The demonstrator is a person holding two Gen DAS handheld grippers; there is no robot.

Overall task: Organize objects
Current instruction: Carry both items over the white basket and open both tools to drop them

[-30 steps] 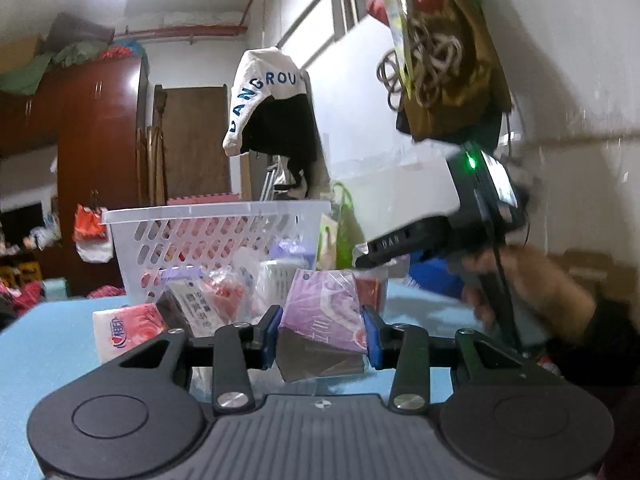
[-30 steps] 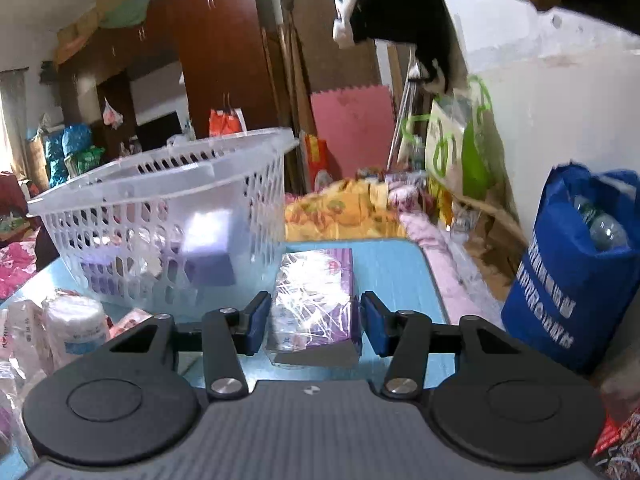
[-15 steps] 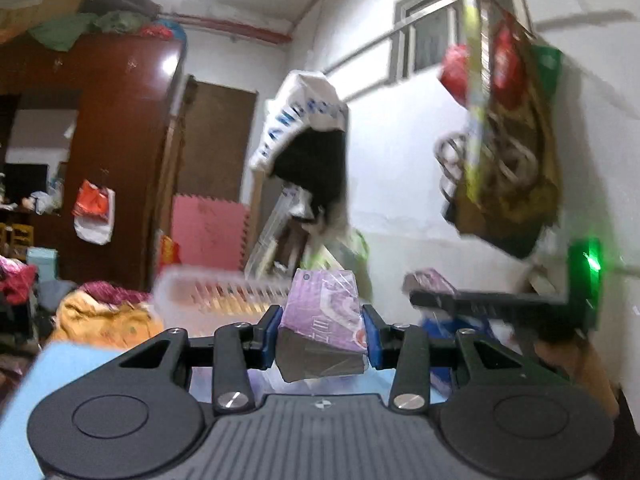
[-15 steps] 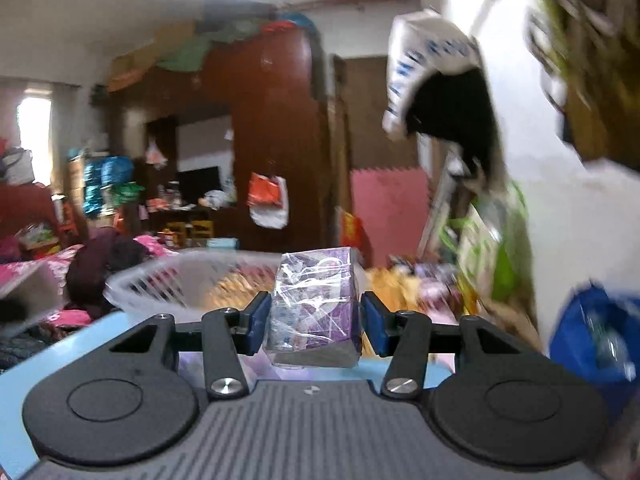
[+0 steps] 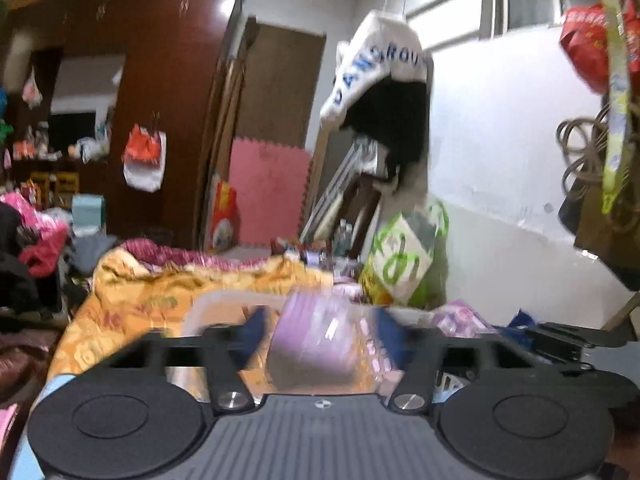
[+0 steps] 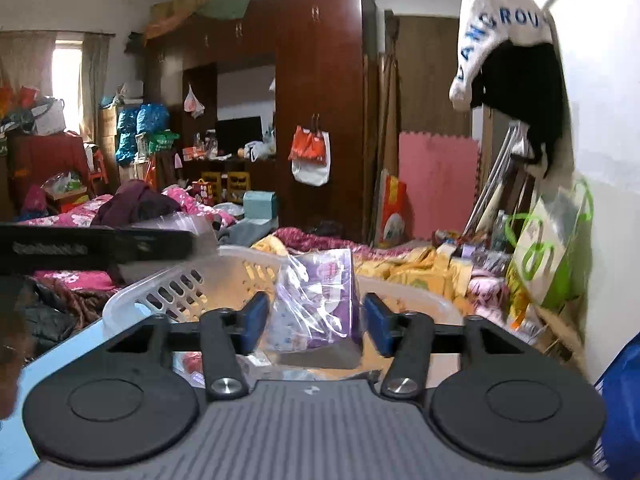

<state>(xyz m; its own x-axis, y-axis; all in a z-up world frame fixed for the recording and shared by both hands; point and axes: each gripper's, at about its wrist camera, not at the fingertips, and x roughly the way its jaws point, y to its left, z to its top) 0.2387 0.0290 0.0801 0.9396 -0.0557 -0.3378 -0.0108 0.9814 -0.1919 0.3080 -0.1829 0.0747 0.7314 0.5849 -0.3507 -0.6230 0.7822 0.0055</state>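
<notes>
Over the white plastic basket [image 6: 168, 284], my right gripper [image 6: 316, 316] has its jaws opening. A purple tissue pack [image 6: 320, 300] in clear wrap sits between the blue pads with a gap on each side. My left gripper [image 5: 322, 332] is opening too. Another purple pack [image 5: 316, 344], blurred by motion, lies loose between its pads above the basket rim [image 5: 224, 300]. Each gripper shows in the other's view: the right one [image 5: 560, 336] low on the right, the left one [image 6: 96, 246] as a dark bar on the left.
The basket stands on a blue table [image 6: 60, 352]. A blue bag [image 6: 624, 392] sits low right, a green-and-white bag [image 6: 552, 256] leans on the white wall, orange bedding [image 5: 160, 292] lies beyond. A white and black garment [image 6: 504, 40] hangs overhead.
Both grippers rose and travelled over the basket, each shut on a purple pack. Both jaws have since spread, and the pads no longer press the packs.
</notes>
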